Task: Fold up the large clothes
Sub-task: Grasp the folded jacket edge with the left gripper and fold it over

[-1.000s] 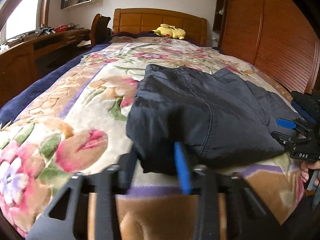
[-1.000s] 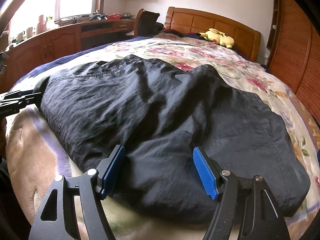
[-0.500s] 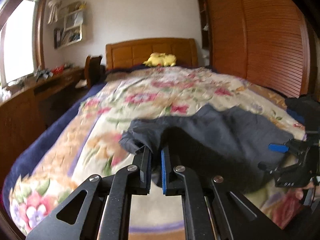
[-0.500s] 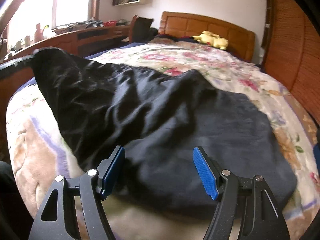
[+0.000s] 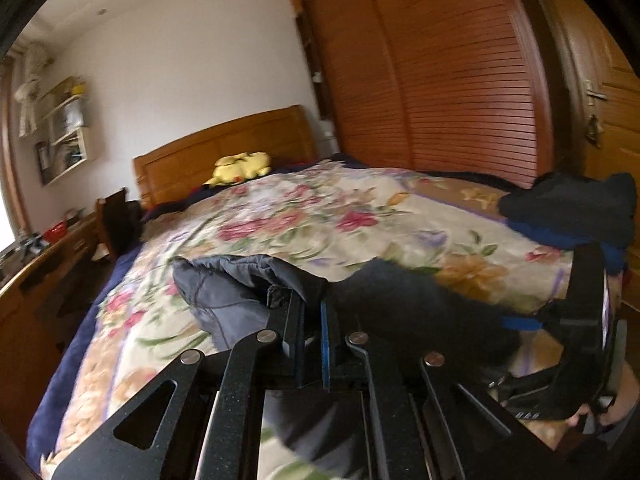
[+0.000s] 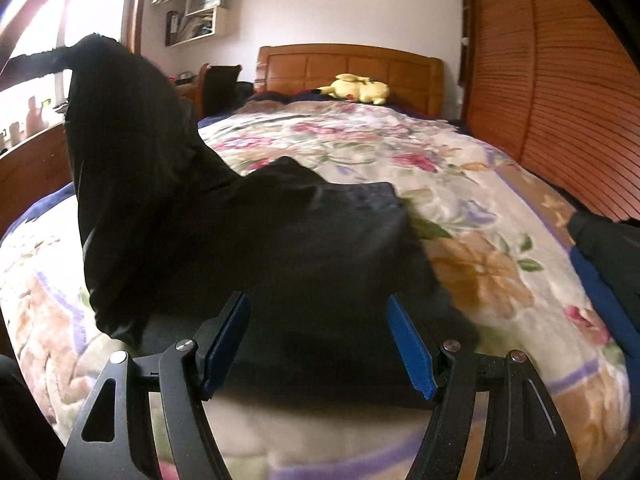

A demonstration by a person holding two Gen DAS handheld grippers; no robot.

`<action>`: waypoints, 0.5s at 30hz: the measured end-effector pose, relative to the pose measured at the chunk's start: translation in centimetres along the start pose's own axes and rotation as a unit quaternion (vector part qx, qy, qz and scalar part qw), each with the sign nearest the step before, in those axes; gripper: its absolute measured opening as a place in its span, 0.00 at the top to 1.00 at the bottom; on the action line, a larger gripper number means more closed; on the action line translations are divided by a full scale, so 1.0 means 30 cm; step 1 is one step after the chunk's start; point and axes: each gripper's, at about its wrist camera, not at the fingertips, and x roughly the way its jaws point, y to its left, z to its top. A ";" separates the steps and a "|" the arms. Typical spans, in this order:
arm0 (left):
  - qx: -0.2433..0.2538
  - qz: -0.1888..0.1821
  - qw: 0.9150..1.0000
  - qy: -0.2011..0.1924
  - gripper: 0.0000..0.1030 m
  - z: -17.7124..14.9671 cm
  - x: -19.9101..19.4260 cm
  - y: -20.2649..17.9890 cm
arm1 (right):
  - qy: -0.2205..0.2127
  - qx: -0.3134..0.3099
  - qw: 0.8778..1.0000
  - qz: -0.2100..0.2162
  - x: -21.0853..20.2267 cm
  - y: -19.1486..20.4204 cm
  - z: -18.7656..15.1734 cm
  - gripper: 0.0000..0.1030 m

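On the bed, 1 edge of the dark garment is pinched and raised by the left gripper, while the right gripper hovers spread over the near hem, so the fold seems underway and laying the edge across is likely needed.

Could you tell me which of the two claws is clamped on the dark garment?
The left claw: its pads are shut on a lifted edge of the dark navy fabric garment, while the right claw stands open.
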 end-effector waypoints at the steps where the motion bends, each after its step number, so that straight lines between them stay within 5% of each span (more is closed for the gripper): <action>1: 0.004 -0.005 1.000 0.000 0.94 0.011 0.006 -0.023 | -0.001 0.003 1.000 -0.005 -0.011 -0.015 -0.006 0.30; 8: 0.038 -0.068 0.997 0.012 0.94 0.070 0.073 -0.222 | -0.008 0.027 0.999 -0.031 -0.069 -0.081 -0.043 0.30; 15: 0.019 -0.101 0.993 0.058 0.93 -0.013 0.177 -0.250 | 0.002 0.044 0.998 -0.045 -0.076 -0.099 -0.073 0.30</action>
